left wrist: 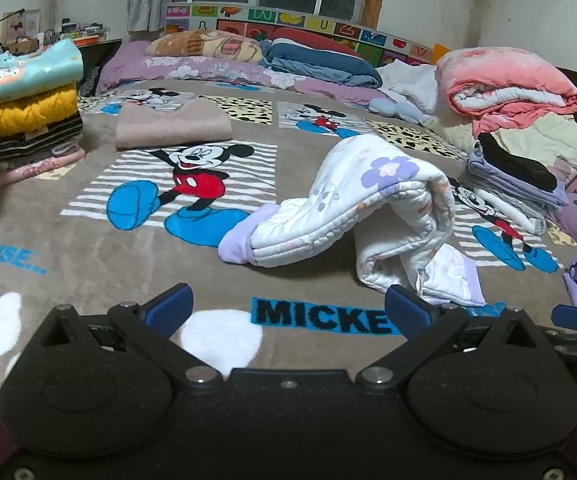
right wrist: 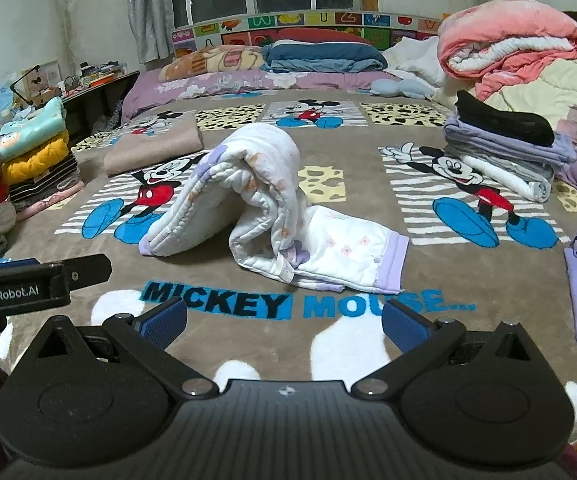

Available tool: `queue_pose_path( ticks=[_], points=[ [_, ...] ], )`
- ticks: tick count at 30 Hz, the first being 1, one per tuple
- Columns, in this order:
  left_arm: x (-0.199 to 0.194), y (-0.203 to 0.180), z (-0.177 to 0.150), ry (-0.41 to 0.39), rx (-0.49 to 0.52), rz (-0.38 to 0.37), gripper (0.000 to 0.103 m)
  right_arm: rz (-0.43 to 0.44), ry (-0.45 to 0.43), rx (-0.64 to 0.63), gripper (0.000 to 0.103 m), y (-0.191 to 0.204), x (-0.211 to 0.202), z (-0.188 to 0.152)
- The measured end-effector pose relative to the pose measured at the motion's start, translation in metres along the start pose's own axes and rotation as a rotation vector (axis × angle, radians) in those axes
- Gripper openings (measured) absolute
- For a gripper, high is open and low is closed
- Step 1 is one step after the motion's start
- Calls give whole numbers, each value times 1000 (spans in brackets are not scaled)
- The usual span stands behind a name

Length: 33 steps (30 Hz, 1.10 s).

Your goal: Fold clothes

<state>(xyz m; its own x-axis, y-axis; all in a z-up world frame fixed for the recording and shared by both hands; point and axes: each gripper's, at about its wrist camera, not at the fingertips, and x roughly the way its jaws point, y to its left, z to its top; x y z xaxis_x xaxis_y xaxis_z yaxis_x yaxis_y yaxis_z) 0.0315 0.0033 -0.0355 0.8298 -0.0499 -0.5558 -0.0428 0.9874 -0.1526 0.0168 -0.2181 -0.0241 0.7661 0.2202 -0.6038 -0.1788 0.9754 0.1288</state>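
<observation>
Trouble lies in the quilted floral garment (right wrist: pixel 264 208), humped mid-blanket (right wrist: pixel 348 344) ahead of both tools: it may slump or unroll if pinched by one layer. Left gripper (left wrist: pixel 286 304) and right gripper (right wrist: pixel 284 320) gape wide, empty.

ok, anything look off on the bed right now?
Yes: the white floral garment is humped up mid-bed on the Mickey blanket, arched rather than folded flat, unlike the neat stacks around it. Both grippers, left and right, are open and empty.
</observation>
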Motion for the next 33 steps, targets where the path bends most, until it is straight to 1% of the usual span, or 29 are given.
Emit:
queue_pose_path(
  ticks=[3, 6, 9, 10, 14, 16, 19, 23, 24, 26, 30, 33],
  points=[
    [9, 2, -4, 3, -14, -10, 103, 34, -4, 17, 103, -7, 8, 0],
    [21, 10, -8, 3, -63, -39, 103, 63, -23, 40, 103, -14, 17, -1],
    [37, 17, -10, 48, -107, -63, 103, 76, -35, 49, 103, -23, 30, -4],
    [44, 20, -11, 82, -121, -79, 103, 89, -41, 60, 103, -27, 35, -6],
    [65, 38, -15, 165, -232, -152, 103, 167, -71, 128, 103, -45, 51, -17],
    [69, 44, -18, 159, -266, -162, 103, 211, -81, 162, 103, -53, 58, -23],
    [74, 52, -20, 151, -311, -171, 103, 236, -93, 184, 103, -60, 65, -29],
    [85, 71, -23, 136, -456, -225, 103, 250, -113, 240, 103, -73, 74, -33],
    [88, 75, -23, 131, -488, -226, 102, 243, -113, 257, 103, -77, 77, -33],
    [94, 82, -23, 121, -548, -253, 102, 234, -118, 287, 103, -84, 81, -34],
    [105, 94, -20, 110, -678, -318, 101, 250, -117, 385, 103, -102, 93, -36],
    [113, 104, -17, 103, -775, -367, 100, 267, -140, 466, 103, -113, 103, -38]
  ],
)
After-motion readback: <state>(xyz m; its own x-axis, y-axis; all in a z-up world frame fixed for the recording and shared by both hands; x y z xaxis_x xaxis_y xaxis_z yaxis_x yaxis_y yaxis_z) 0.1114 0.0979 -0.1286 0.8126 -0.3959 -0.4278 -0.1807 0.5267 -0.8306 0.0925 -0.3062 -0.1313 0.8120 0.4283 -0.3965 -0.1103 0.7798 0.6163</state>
